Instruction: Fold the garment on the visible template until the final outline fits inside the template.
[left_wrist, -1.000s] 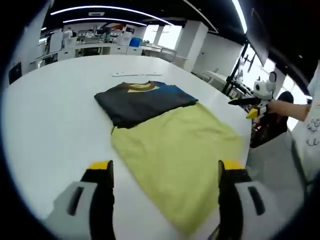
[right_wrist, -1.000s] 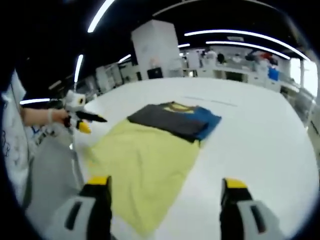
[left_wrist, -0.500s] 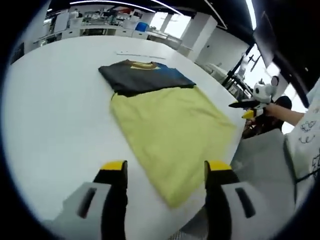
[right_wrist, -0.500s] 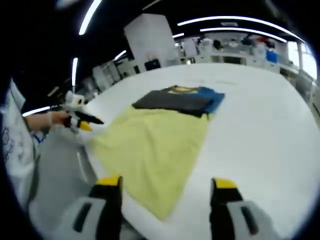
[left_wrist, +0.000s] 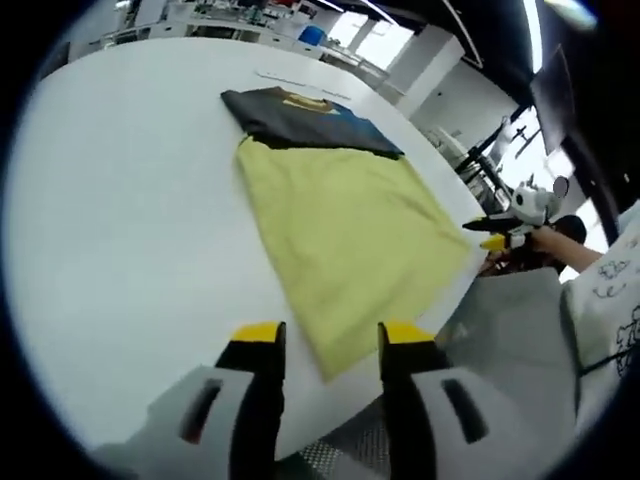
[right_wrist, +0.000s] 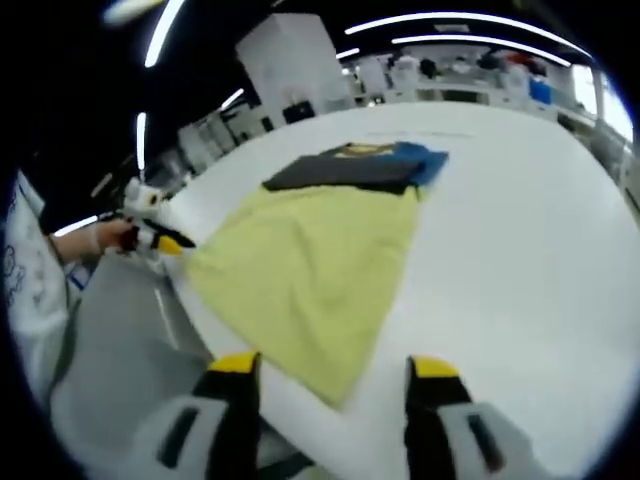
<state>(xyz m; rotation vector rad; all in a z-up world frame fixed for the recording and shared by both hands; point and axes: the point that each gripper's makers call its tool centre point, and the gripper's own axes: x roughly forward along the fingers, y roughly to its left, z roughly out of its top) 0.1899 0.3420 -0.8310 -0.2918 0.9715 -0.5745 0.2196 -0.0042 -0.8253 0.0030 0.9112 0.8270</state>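
A: In the left gripper view, where is the garment?

B: The yellow garment (left_wrist: 345, 235) lies flat on the white bench (left_wrist: 120, 220); its near corner is just ahead of the left gripper (left_wrist: 322, 335), which is open and empty. A dark shirt (left_wrist: 305, 118) lies at its far end.

A: And the right gripper view?

B: The right gripper (right_wrist: 335, 368) is also open, near the other corner of the garment (right_wrist: 310, 275). I think the grasp is the step in hand: each gripper must close on its corner, then fold away.
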